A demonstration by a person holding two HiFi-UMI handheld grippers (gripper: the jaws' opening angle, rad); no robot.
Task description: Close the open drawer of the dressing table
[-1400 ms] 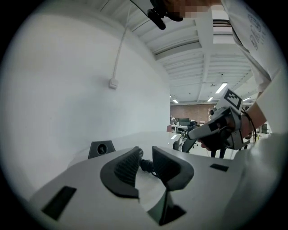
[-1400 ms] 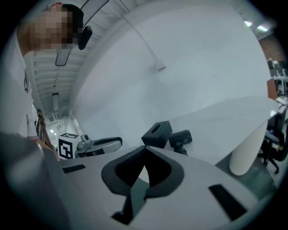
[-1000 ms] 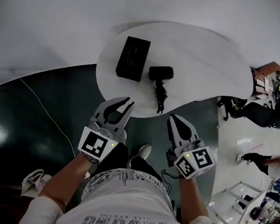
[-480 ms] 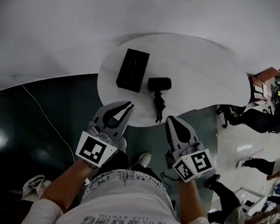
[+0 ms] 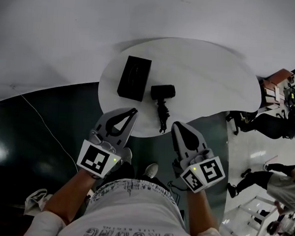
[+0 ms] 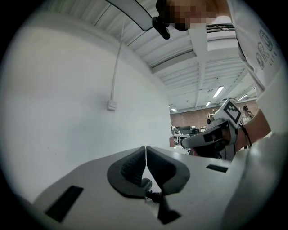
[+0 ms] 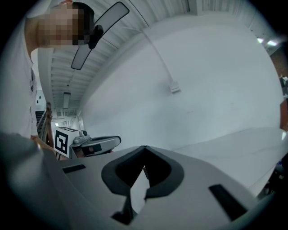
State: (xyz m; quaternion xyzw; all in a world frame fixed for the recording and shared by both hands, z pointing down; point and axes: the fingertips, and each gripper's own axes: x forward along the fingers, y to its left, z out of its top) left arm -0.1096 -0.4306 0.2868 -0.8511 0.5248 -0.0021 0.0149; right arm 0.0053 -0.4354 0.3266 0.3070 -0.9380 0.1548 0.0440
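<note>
Left gripper (image 5: 133,110): jaws have just been closing and now stand clenched, pads meeting at the tips, with nothing between them. Right gripper (image 5: 175,124): jaws likewise clenched tip to tip and holding nothing. Both units are held side by side in front of the person's torso, marker cubes toward the body, tips toward the dressing table (image 5: 211,74).

In the head view the left gripper's tips overlap the near edge of the white rounded table top; the right gripper's tips lie just at that edge. The drawer is not visible in any view – the top covers the front of the table from above, and both gripper views look across the surface toward the white wall (image 5: 68,28).

On the top, just beyond the tips:
- a black box (image 5: 134,77), lying flat on the left
- a black device (image 5: 163,92) beside it, apart from the box, its cord (image 5: 163,117) trailing toward the near edge

The floor (image 5: 31,127) left of the table is dark and glossy – one shoe (image 5: 151,169) of the person shows between the grippers
</note>
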